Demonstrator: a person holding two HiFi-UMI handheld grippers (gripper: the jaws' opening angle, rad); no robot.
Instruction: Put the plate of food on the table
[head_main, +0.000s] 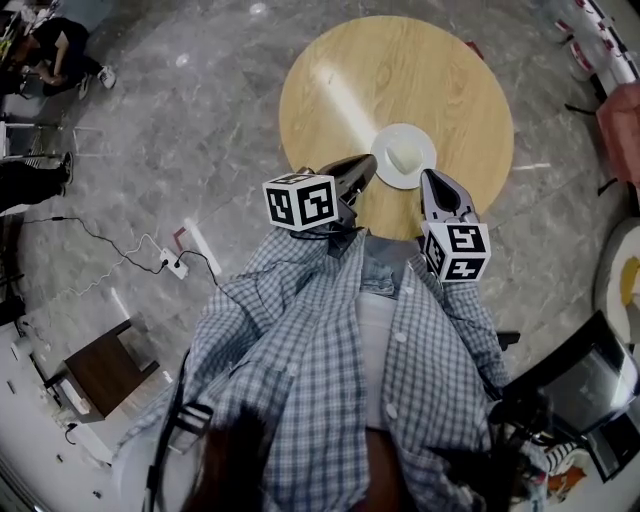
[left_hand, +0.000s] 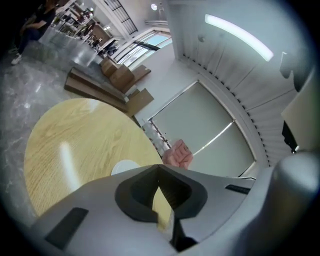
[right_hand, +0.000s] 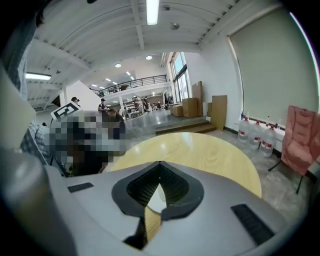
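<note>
While the white plate (head_main: 404, 155) sits on the round wooden surface (head_main: 330, 90), L tool (head_main: 370, 162) & R tool (head_main: 428, 176) flank it, both w/ jaws together, empty.

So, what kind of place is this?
Probably a large open hall in an office or commercial building: a polished grey stone floor, a mezzanine with a railing, and cardboard boxes near big water bottles.

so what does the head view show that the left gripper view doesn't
Only the head view: the right gripper, the person's checked shirt and a power strip on the floor. Only the left gripper view: stacked cardboard boxes and a ceiling light strip. Both: the round wooden table with the white plate on it.
</note>
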